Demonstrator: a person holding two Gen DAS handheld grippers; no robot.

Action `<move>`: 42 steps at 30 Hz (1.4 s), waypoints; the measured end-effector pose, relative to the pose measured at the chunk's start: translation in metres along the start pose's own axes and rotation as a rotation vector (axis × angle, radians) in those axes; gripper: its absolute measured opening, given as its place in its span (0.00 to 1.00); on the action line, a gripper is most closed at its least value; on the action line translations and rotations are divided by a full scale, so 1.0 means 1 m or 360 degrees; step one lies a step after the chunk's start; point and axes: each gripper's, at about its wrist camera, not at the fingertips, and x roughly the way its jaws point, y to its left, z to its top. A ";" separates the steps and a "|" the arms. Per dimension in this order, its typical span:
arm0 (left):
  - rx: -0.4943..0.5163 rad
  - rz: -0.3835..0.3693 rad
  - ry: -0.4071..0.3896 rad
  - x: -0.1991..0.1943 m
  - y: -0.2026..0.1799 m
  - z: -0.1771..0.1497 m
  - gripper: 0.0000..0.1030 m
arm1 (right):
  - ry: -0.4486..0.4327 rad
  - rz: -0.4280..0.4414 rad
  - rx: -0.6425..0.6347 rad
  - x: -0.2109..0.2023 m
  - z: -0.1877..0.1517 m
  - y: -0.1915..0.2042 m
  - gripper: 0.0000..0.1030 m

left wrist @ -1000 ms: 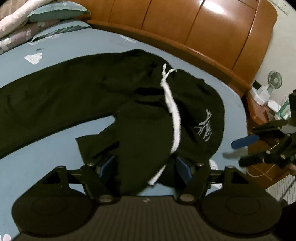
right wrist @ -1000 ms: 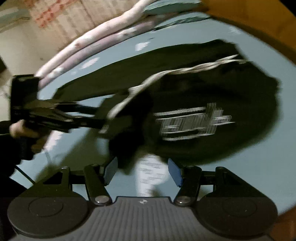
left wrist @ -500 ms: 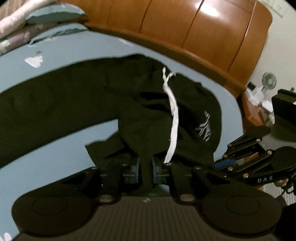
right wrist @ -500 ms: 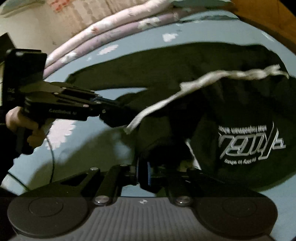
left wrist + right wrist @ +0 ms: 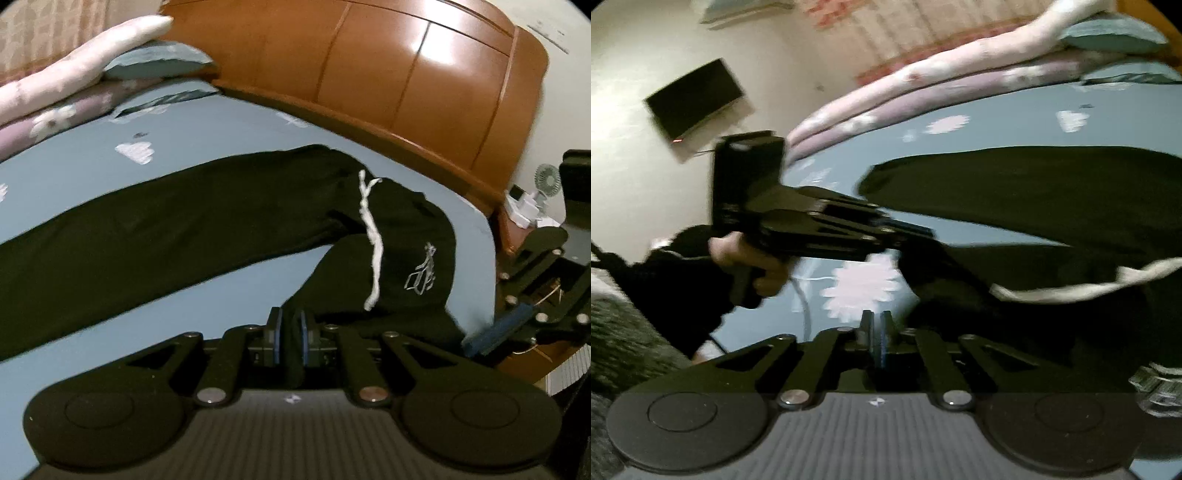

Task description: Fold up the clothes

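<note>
Now that both tongs, left (image 5: 289, 334) and right (image 5: 876, 334), have snapped shut on the pants (image 5: 207, 221), we can lift and fold them

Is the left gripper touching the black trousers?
Touching. The left wrist view shows the left gripper with its blue pads pinching a fold of the black trousers.

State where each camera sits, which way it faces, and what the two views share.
Left wrist: on the left gripper, facing down across the blue bed toward the wooden headboard; its jaws pinch the black trousers.
Right wrist: on the right gripper, facing the folded quilts; a hand shows.
Shared: trousers, white drawstring, each other's gripper.
</note>
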 end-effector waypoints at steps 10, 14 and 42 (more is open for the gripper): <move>-0.0154 0.0112 0.0010 -0.018 0.029 -0.023 0.10 | 0.0148 -0.0108 -0.0022 0.033 0.000 -0.004 0.09; -0.0105 0.0082 0.0026 -0.008 0.022 -0.020 0.28 | 0.0122 -0.0314 0.0047 0.009 -0.010 -0.022 0.12; 0.0657 0.0416 0.0680 0.079 -0.149 -0.035 0.48 | 0.0299 -0.0804 -0.0188 -0.044 -0.060 -0.122 0.23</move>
